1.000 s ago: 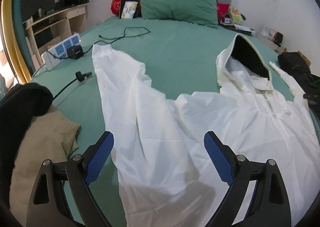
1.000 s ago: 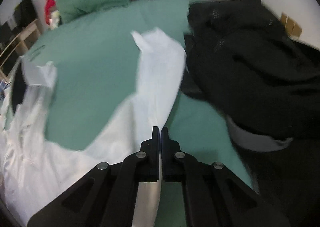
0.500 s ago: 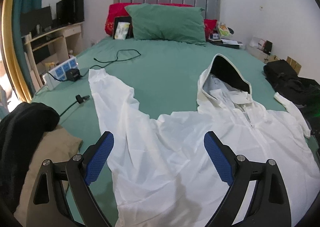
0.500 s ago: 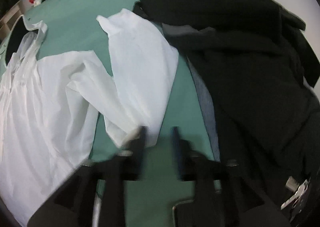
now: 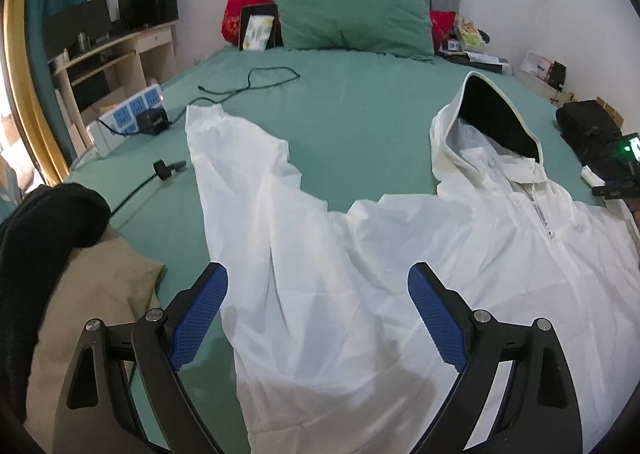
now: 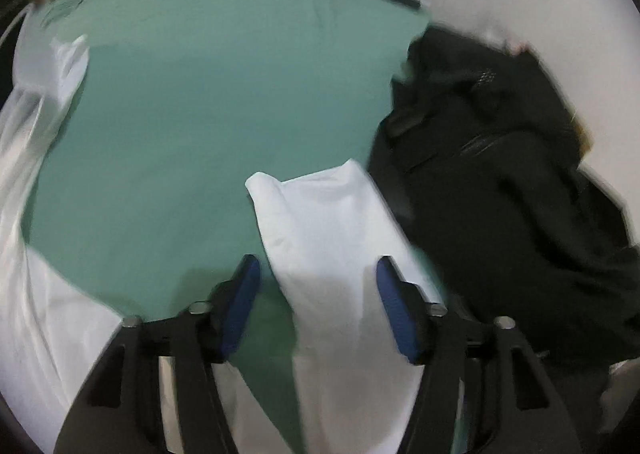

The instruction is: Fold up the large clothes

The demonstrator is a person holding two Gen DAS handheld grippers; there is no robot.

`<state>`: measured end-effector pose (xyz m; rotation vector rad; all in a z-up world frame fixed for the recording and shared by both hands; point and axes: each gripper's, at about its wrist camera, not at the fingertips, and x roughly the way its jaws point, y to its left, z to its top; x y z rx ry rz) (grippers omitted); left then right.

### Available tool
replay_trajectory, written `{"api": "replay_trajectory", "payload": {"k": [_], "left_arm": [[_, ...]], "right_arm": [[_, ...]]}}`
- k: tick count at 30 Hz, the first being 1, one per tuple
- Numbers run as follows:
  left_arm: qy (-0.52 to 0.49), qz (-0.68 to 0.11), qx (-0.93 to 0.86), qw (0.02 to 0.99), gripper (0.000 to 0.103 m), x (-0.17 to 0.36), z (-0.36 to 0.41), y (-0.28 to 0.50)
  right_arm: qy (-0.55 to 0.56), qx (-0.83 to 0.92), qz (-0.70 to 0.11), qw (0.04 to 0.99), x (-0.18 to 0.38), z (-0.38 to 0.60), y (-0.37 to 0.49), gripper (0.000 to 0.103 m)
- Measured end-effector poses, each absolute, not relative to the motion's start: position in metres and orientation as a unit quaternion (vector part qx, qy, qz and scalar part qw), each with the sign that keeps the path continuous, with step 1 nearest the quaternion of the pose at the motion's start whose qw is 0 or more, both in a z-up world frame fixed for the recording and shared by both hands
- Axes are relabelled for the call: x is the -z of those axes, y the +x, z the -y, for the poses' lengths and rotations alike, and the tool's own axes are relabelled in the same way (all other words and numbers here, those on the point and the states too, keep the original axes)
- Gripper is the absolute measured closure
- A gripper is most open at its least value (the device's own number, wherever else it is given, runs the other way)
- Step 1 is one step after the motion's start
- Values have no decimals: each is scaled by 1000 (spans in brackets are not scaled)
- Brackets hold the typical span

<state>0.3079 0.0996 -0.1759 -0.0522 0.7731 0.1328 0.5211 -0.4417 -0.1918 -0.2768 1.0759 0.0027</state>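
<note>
A white hooded jacket [image 5: 400, 254] lies spread front-up on the green bed [image 5: 352, 110]. Its hood [image 5: 484, 126] stands open toward the headboard and one sleeve [image 5: 232, 158] stretches up to the left. My left gripper [image 5: 318, 306] is open and empty, hovering over the jacket's body near that sleeve's base. In the right wrist view the other sleeve [image 6: 332, 230] lies flat on the sheet, its cuff pointing away. My right gripper [image 6: 318, 294] is open, its blue pads either side of this sleeve, just above it.
A heap of black clothes [image 6: 500, 194] lies right of the sleeve. A tan cloth [image 5: 92, 318] and black garment [image 5: 44, 230] lie at the left. A power strip [image 5: 132, 114], cables [image 5: 248, 82] and pillows [image 5: 348, 18] lie farther up the bed.
My right gripper was shut on the right sleeve a second ago; it has let go, opened and now hovers over the laid-out sleeve. The left gripper stayed open, its view shifting slightly.
</note>
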Motion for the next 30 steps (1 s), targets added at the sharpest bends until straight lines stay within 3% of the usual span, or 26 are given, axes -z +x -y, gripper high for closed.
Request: {"api": "replay_trajectory", "payload": {"k": [1, 5, 10, 16, 22, 30], "left_arm": [[-32, -381, -60, 922, 9, 177, -102, 308], [-50, -378, -47, 923, 9, 169, -105, 303], [-52, -338, -48, 939, 9, 138, -107, 290], [-41, -307, -96, 946, 9, 118, -113, 271], [-85, -310, -103, 941, 9, 112, -143, 261], [-181, -349, -99, 914, 9, 118, -173, 257]], "right_arm": [[-120, -6, -519, 846, 189, 443, 526, 101], [-114, -5, -473, 874, 145, 449, 514, 100], [-93, -22, -381, 920, 34, 438, 475, 100], [-80, -78, -288, 951, -69, 342, 411, 100], [-70, -154, -266, 949, -77, 228, 393, 100], [-57, -233, -316, 918, 14, 108, 364, 100]]}}
